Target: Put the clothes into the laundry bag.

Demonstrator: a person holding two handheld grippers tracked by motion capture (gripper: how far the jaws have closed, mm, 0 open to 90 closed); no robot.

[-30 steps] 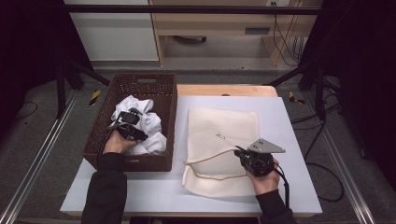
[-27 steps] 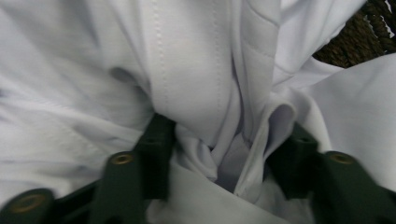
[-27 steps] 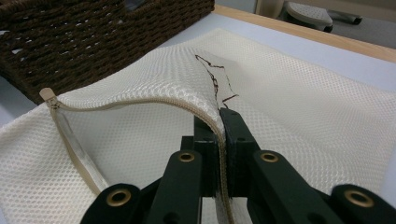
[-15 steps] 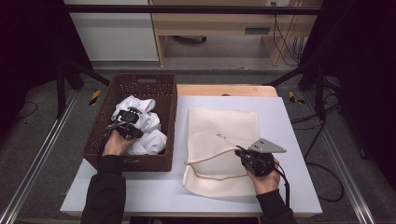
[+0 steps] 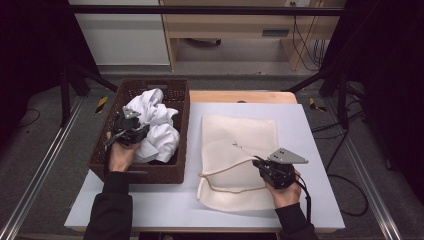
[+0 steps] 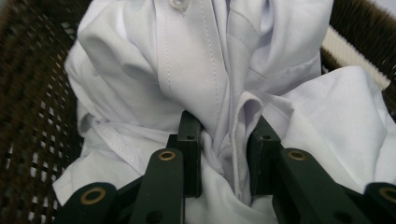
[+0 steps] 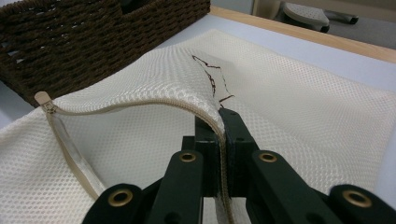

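- The left gripper (image 6: 224,154) is pinching a fold of the white shirt (image 6: 210,79) inside the wicker basket (image 5: 177,107).
- The right gripper (image 7: 222,123) is clamping the mesh bag (image 7: 299,116)'s zipper edge (image 7: 140,106), lifting it off the bench (image 5: 310,125).

Crumpled white cotton shirt (image 5: 152,125): bunched in dark brown wicker basket (image 5: 181,120), left of frame. Cream mesh zippered laundry bag (image 5: 240,145): flat, centre-right, zipper edge lifted open.

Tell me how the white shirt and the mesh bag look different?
The white shirt is crumpled in the basket; the mesh bag lies flat on the table. The shirt is smooth white cloth; the bag is cream netting with a zipper. Both are pinched by a gripper.
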